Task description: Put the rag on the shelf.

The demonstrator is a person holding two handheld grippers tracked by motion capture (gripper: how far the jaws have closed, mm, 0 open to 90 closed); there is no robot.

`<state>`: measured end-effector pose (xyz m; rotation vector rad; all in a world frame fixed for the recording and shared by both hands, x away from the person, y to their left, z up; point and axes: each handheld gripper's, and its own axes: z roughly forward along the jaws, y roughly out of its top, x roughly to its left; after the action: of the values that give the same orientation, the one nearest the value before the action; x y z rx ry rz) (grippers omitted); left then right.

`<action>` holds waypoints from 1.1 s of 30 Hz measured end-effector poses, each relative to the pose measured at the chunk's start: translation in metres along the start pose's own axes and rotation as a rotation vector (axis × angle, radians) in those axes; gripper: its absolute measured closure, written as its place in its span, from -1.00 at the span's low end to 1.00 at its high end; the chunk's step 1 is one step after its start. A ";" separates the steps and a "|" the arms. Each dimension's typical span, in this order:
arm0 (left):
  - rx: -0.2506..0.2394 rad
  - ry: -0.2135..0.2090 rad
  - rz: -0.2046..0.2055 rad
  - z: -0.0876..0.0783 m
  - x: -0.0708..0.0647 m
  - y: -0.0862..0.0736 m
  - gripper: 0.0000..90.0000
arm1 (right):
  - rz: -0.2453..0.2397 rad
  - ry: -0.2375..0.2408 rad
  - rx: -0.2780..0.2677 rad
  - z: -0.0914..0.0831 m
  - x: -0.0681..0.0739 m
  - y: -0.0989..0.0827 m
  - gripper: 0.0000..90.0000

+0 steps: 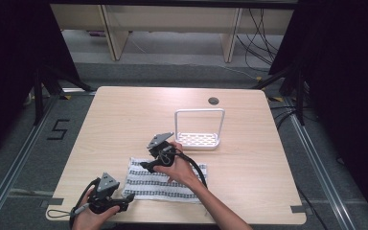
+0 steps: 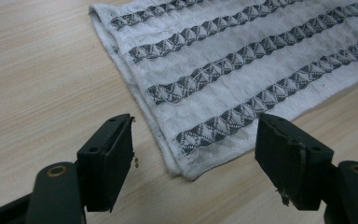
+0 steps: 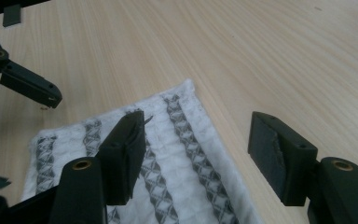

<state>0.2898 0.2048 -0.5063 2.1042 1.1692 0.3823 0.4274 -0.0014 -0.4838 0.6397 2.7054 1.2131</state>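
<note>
A wooden table (image 1: 120,115) bears a patterned towel (image 1: 143,184) and white rack (image 1: 199,139).

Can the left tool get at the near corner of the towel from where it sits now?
Probably yes. The left tool is open, and the towel corner lies flat on the table just ahead of its jaws with nothing in between. The right tool is over the towel's far edge, out of the way.

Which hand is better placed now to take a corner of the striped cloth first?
Probably the left. Its tongs stand open with a corner of the cloth lying right between them. The right tongs, also open, hover over the cloth's far edge, one jaw above the stripes.
</note>
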 end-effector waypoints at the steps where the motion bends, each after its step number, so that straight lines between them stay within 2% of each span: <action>1: -0.004 0.002 -0.006 0.001 -0.002 0.000 -0.39 | 0.004 0.001 0.000 0.004 0.000 0.001 -0.14; 2: -0.004 0.002 -0.006 0.001 -0.002 0.000 -0.39 | 0.004 0.001 0.000 0.004 0.000 0.001 -0.14; 3: 0.006 0.005 0.017 0.001 -0.001 0.000 -0.39 | 0.000 0.005 0.005 0.008 0.000 0.002 -0.14; 5: -0.007 0.015 -0.006 0.004 -0.002 0.000 -0.38 | -0.002 0.007 0.014 0.019 0.000 0.006 -0.11; 7: -0.017 0.017 -0.009 0.004 -0.002 0.000 -0.38 | 0.004 0.009 0.017 0.023 0.002 0.008 -0.11; 8: 0.016 0.013 0.020 0.002 0.000 0.001 -0.37 | -0.001 0.006 0.024 0.026 0.002 0.009 -0.10; 9: 0.009 0.028 0.024 0.002 0.001 0.001 -0.36 | 0.009 0.014 0.031 0.033 0.004 0.013 -0.09; 10: -0.009 0.030 0.003 0.004 0.001 0.001 -0.36 | 0.009 0.014 0.031 0.033 0.004 0.013 -0.09; 11: 0.001 0.009 -0.010 0.004 -0.001 0.001 -0.35 | 0.012 0.021 0.041 0.037 0.005 0.014 -0.09; 12: 0.002 0.004 0.003 0.004 0.000 0.001 -0.34 | 0.007 0.020 0.044 0.040 0.004 0.016 -0.08; 13: -0.008 0.008 -0.008 0.006 -0.001 0.001 -0.34 | 0.021 0.024 0.039 0.044 0.006 0.016 -0.07; 14: 0.015 0.005 0.014 0.006 -0.001 0.002 -0.32 | 0.001 0.026 0.053 0.049 0.003 0.017 -0.06; 15: 0.003 0.002 0.017 0.008 -0.001 0.003 -0.32 | 0.001 0.026 0.053 0.049 0.003 0.017 -0.06; 16: 0.000 0.004 -0.004 0.010 -0.003 0.003 -0.31 | -0.009 0.019 0.049 0.053 0.002 0.017 -0.06; 17: 0.036 0.001 0.045 0.009 -0.001 0.004 -0.29 | -0.014 0.019 0.062 0.055 0.001 0.017 -0.04; 18: 0.026 0.003 0.029 0.012 -0.004 0.003 -0.26 | -0.015 0.018 0.073 0.060 0.000 0.016 -0.03; 25: 0.033 0.012 0.036 0.012 -0.001 0.003 -0.27 | -0.028 0.004 0.085 0.063 -0.001 0.017 0.02; 26: 0.041 0.015 0.042 0.012 -0.001 0.002 -0.27 | -0.028 0.018 0.079 0.063 0.001 0.018 0.03; 27: 0.028 0.035 0.030 0.013 -0.003 0.002 -0.27 | -0.041 0.014 0.083 0.064 0.002 0.018 0.05; 28: 0.028 0.035 0.030 0.013 -0.003 0.002 -0.27 | -0.040 0.015 0.090 0.063 0.003 0.018 0.06; 30: 0.040 0.033 0.049 0.012 -0.004 0.003 -0.21 | -0.060 0.002 0.091 0.064 0.005 0.018 0.13; 32: 0.025 0.031 0.036 0.013 -0.005 0.002 -0.17 | -0.059 0.008 0.087 0.064 0.006 0.018 0.17; 33: 0.033 0.023 0.052 0.012 -0.004 0.003 -0.12 | -0.071 0.012 0.093 0.064 0.006 0.018 0.24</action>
<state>0.2960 0.1954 -0.5128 2.1678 1.1424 0.4143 0.4449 0.0558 -0.5128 0.5435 2.7825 1.0840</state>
